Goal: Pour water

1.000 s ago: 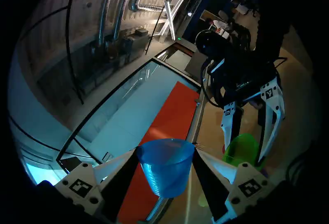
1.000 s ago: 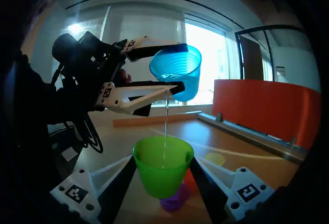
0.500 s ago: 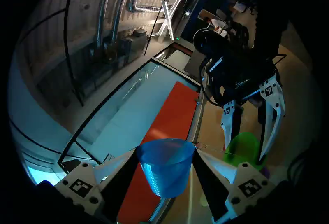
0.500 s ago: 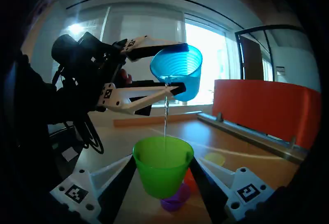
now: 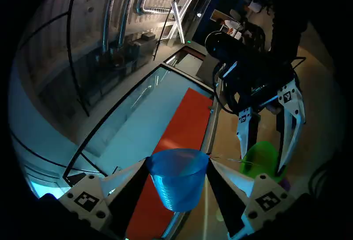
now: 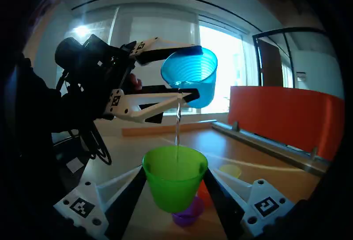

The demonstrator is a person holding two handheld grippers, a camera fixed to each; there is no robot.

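Two cups in play, logged as I see them from my remote seat.

1. Blue cup (image 6: 189,81): upper middle of the right gripper view. Both fingers of the left tongs (image 6: 196,71) pinch it. It is tipped far over, with its mouth turned toward the camera and a little water lying at the lower lip.

2. Stream of water (image 6: 177,125): thin and unbroken, falling from that lip straight down the middle of the frame.

3. Green cup (image 6: 174,182): lower middle of the same view, upright, clamped between both fingers of the right tongs (image 6: 174,171). It sits directly under the blue cup and well apart from it, and the stream lands inside its rim. I cannot read its fill level through the wall.

4. Counter (image 6: 247,151): wooden, running across the lower half of the frame. A purple cup (image 6: 187,213) shows just below the green one at the bottom edge, and a small yellow cup (image 6: 230,169) lies right of centre. An orange panel (image 6: 287,116) stands behind at the right.

Status, by my judgement: the grasp, lift and tilt are done, and the pour is well under way. Little water shows in the blue cup, so I put the transfer near its end. What remains is to drain the last of the water, level the blue cup and set both cups down.
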